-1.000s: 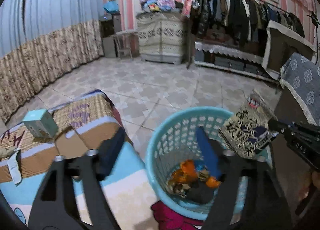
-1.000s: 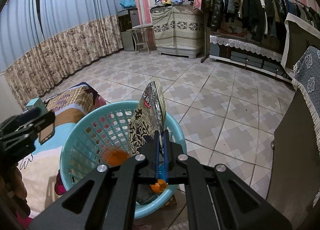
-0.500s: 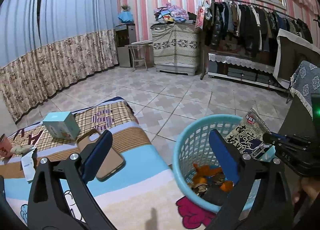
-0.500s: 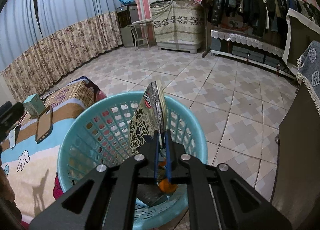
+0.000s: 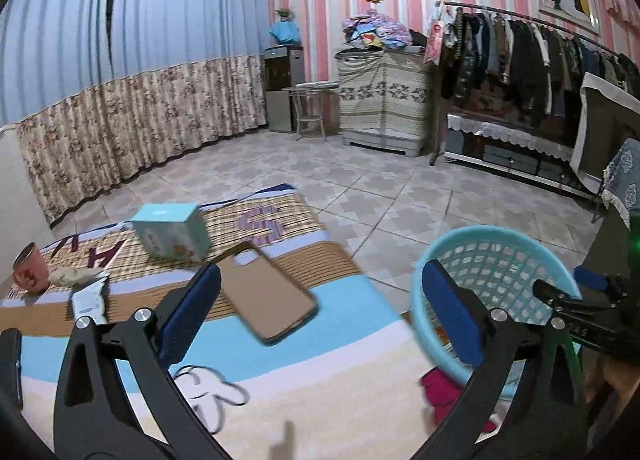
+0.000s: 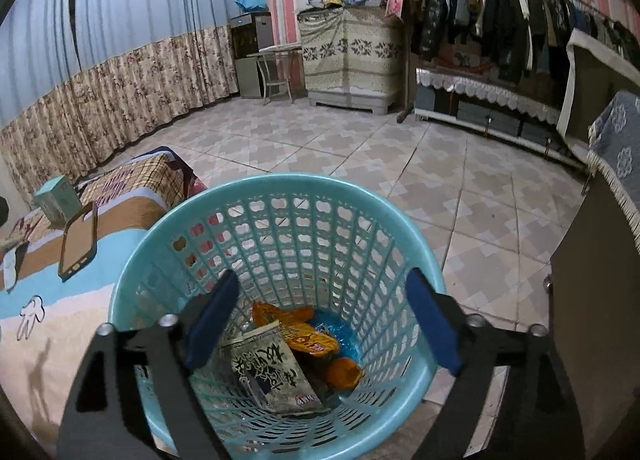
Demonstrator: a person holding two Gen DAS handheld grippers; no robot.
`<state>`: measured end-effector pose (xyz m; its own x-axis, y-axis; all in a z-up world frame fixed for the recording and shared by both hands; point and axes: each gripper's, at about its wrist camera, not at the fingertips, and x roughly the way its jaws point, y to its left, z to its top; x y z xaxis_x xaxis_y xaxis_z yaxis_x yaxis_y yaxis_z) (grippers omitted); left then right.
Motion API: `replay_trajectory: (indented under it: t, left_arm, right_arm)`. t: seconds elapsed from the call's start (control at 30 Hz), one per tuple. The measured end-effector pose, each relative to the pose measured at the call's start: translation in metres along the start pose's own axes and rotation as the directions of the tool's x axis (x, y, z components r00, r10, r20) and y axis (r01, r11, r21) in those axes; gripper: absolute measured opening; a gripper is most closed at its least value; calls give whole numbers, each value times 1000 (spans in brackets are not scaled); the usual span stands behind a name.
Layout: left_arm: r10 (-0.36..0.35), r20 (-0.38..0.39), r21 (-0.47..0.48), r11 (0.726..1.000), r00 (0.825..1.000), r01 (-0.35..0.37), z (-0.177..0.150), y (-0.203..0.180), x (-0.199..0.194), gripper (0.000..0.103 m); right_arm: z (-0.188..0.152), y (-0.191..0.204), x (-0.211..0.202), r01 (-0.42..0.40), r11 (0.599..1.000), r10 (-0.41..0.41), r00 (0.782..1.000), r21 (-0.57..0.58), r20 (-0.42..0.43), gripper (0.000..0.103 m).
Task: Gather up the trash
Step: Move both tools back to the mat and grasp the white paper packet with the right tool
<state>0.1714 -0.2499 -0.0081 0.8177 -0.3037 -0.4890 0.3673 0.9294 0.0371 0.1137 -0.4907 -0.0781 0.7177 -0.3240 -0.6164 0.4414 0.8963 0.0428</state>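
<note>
A turquoise mesh basket [image 6: 276, 188] stands on the floor beside the bed; it also shows in the left wrist view [image 5: 492, 234]. Inside it lie a black-and-white snack bag [image 6: 276, 376] and orange wrappers [image 6: 308, 336]. My right gripper [image 6: 320, 320] is open and empty, right over the basket's mouth. My left gripper [image 5: 316, 316] is open and empty, above the bed. On the bed at the far left lie a crumpled tissue [image 5: 74, 275] and a white paper wrapper [image 5: 90, 300].
On the bed: a brown phone case [image 5: 266, 296], a light-blue box [image 5: 170, 234], a pink cup [image 5: 28, 268]. A dark cabinet [image 6: 592, 300] stands right of the basket. Tiled floor, a clothes rack [image 5: 520, 44] and curtains lie beyond.
My right gripper opened and the snack bag dropped into the basket. My left gripper swung left and up, from over the basket toward the bed.
</note>
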Motion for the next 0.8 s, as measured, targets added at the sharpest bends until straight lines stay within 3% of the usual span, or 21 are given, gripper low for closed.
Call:
replay_trajectory:
  t: [0.33,0.53,0.8]
  left_arm:
    - [122,-32,-92,988,992,-125,-14,104,-15,97]
    - [265,-58,-92,959,962,-270,-22,179,-28,97]
    - [345,-65,-146,925,936,-351,-34,250,-44,97]
  right_arm:
    - [10,66,-21,-63,997,66,996,-50,59,93]
    - [12,125,-28,-128,987,134,989,-93,64,93]
    - [10,198,-36,-196,968,206,977,-156,52,93]
